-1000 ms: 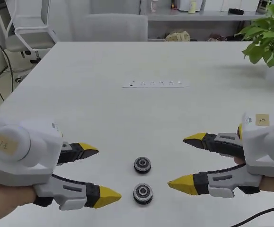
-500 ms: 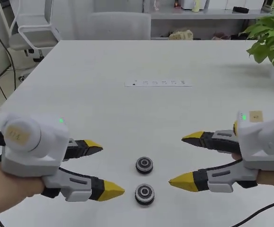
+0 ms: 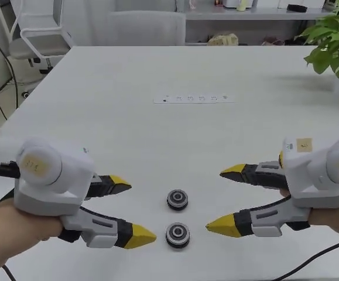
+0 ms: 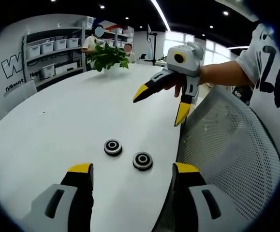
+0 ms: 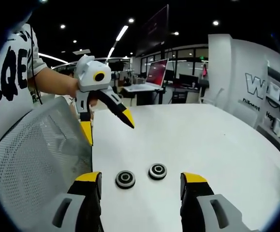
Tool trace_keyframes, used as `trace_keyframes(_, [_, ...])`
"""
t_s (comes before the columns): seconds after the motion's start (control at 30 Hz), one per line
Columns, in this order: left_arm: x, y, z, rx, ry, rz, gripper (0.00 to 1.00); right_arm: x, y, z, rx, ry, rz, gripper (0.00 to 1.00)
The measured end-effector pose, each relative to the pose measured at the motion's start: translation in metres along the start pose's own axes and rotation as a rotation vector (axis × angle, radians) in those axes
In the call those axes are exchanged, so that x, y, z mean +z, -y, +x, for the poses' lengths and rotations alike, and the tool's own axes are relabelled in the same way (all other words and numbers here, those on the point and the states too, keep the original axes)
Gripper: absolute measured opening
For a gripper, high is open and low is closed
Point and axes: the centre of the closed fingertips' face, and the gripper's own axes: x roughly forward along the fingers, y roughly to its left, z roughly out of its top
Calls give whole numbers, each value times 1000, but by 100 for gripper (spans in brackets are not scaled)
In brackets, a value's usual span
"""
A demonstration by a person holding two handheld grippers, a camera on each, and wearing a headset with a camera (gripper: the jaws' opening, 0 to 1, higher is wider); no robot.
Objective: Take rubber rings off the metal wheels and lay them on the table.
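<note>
As we hold both level, jaws spread wide, left gripper (image 3: pixel 140 211) sits at nine o'clock and right gripper (image 3: pixel 215 199) at three of two round, black-ringed metal wheels (image 3: pixel 177 199) lying flat on the matte table (image 3: pixel 157 134).

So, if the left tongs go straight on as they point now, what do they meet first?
Probably the wheel nearer the person: one tip of the open left tongs lines up with it, though depth is unclear.

Near small round wheel (image 3: pixel 177 235), far small round wheel (image 3: pixel 177 199): shiny silver metal hubs, matt black rubber rings (image 3: pixel 168 235). Pale grey table (image 3: pixel 157 134): smooth, matt. Left gripper (image 3: pixel 141 212), right gripper (image 3: pixel 215 199): smooth white-grey plastic shells, yellow tips. Grey chair back (image 4: pixel 227 145): woven mesh.
</note>
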Motion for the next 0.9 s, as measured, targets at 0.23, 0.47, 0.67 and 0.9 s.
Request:
trace_keyframes(0.23, [0,4,7,-21,-14,15,64,-7,-3,4,16,-19,0,65])
trace_keyframes(0.47, [-3,4,13,-43,-29,28,64,-14,-5,8,33,-36,-2,64])
trace_keyframes(0.67, [-5,6,18,-62,-43,32,63,-18,-7,11,53,-47,1,63])
trace_keyframes(0.9, [-6,12,23,-82,-54,42,62,-24,-8,16,65,-58,3,62])
